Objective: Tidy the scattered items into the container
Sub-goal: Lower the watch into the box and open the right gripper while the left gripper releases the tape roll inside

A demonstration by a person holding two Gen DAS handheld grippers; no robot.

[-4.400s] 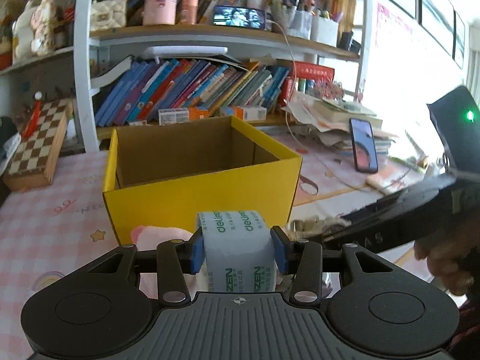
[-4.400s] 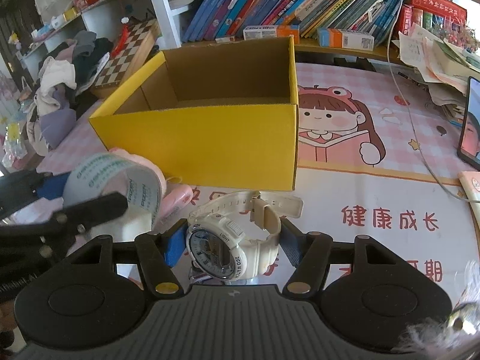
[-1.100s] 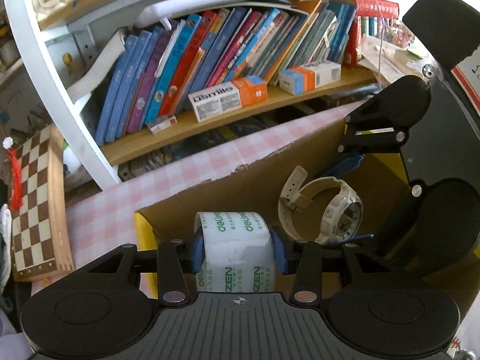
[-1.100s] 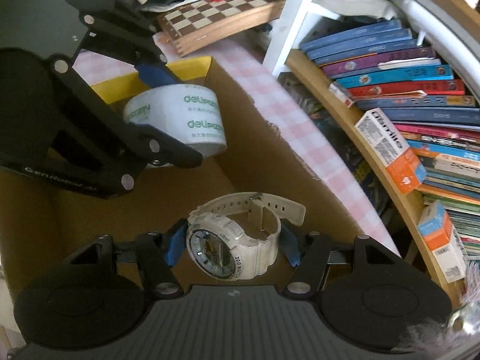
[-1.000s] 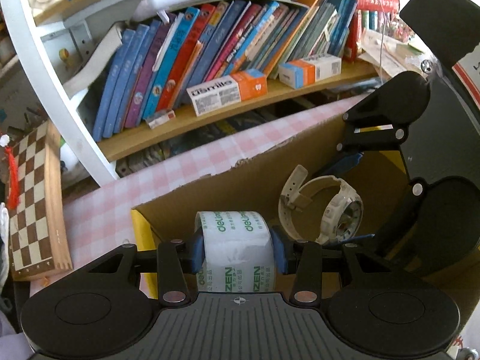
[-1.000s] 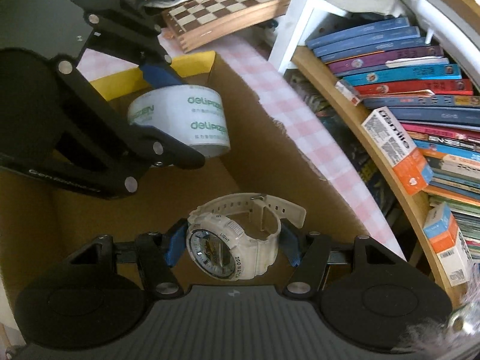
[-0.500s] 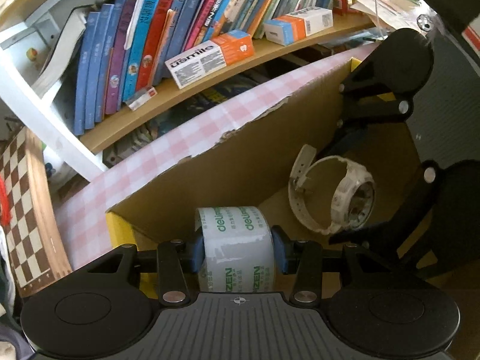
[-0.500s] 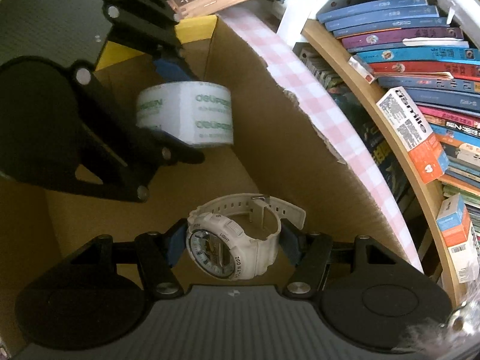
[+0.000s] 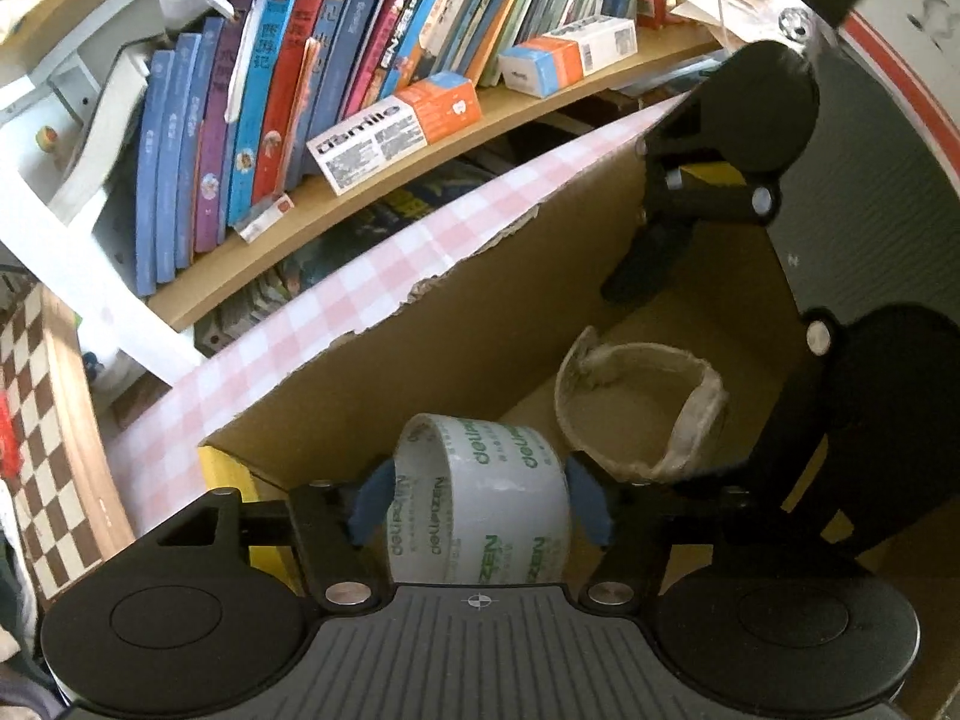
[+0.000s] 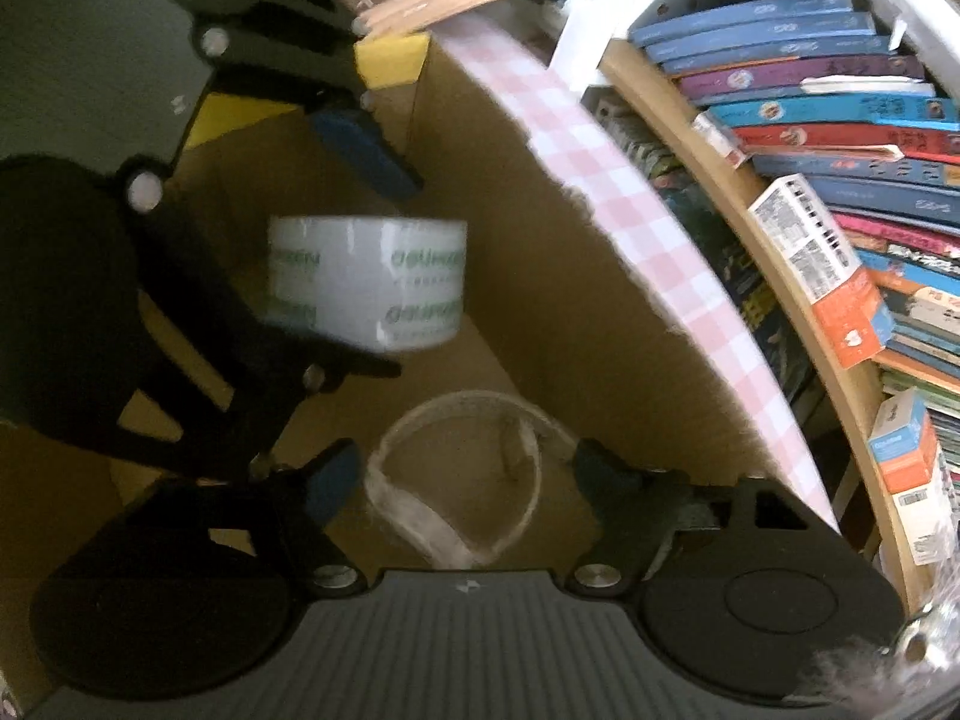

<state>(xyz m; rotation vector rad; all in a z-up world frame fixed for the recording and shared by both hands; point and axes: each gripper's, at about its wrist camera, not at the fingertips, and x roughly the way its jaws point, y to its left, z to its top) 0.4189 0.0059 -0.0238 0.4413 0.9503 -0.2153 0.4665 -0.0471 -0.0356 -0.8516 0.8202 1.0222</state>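
Observation:
Both grippers reach down into the yellow cardboard box (image 9: pixel 480 330), whose brown inner wall (image 10: pixel 540 300) fills both views. My left gripper (image 9: pixel 478 495) is open. The white tape roll (image 9: pixel 480 504) with green print sits tilted and loose between its blue pads (image 9: pixel 365 504). From the right wrist view there is a gap between the tape roll (image 10: pixel 366 288) and the upper pad (image 10: pixel 360 144). My right gripper (image 10: pixel 468 471) is open wide. The white watch (image 10: pixel 462 480) is blurred and free between its fingers, low in the box. The watch (image 9: pixel 642 408) lies close beside the tape.
Behind the box runs a pink checked tablecloth (image 9: pixel 336 294), then a wooden shelf with upright books (image 9: pixel 270 90) and small orange-and-white boxes (image 9: pixel 396 126). A chessboard (image 9: pixel 36 438) leans at the left. The right gripper's black body (image 9: pixel 870 420) crowds the box's right side.
Both grippers have opened inside the box. The tape roll has tipped loose between the left fingers, and the watch has slipped free of the right fingers and dropped lower.

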